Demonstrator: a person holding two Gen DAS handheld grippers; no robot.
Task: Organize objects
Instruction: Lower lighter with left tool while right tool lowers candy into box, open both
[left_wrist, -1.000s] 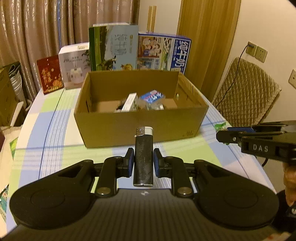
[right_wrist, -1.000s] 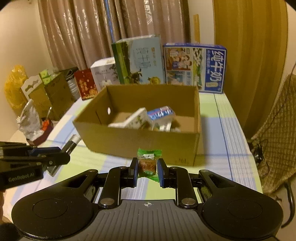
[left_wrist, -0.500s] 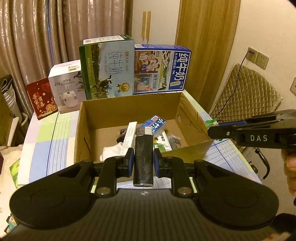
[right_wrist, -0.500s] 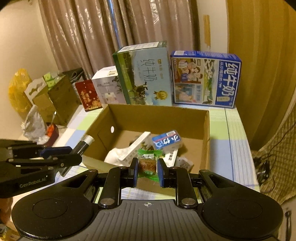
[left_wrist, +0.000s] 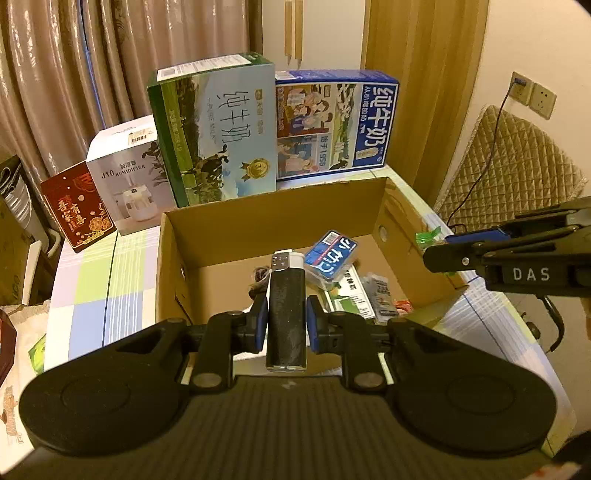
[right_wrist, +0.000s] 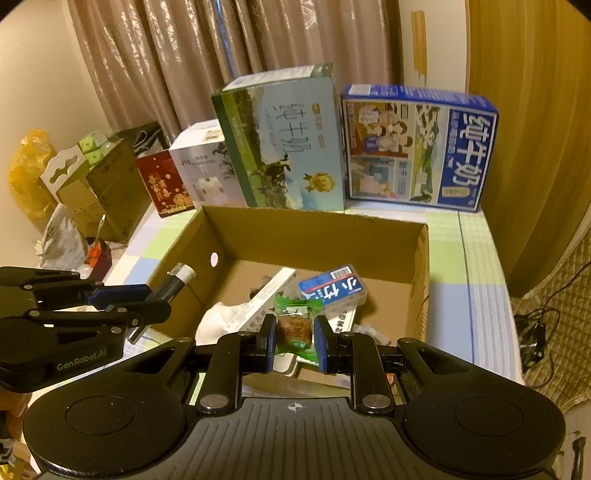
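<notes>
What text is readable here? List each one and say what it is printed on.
"DAS": side of the right gripper.
"GenRobot.AI": side of the left gripper.
"J10 HUMIDIFIER": white box.
"纯牛奶" and "PURE MILK": green milk carton.
"纯牛奶": blue milk carton.
Red box, the small blue packet in the cardboard box, and the candy wrapper: print unreadable.

Count, table and box: two grippers, left gripper (left_wrist: 284, 325) and right gripper (right_wrist: 294, 341). One black lighter (left_wrist: 286, 310). One green-wrapped candy (right_wrist: 295, 328). One open cardboard box (right_wrist: 317, 236). Two milk cartons standing behind it: green milk carton (left_wrist: 218, 129), blue milk carton (left_wrist: 336, 122). One white humidifier box (left_wrist: 125, 177). One red gift box (left_wrist: 77, 210). One blue-labelled small case (right_wrist: 334, 290) inside the cardboard box.
</notes>
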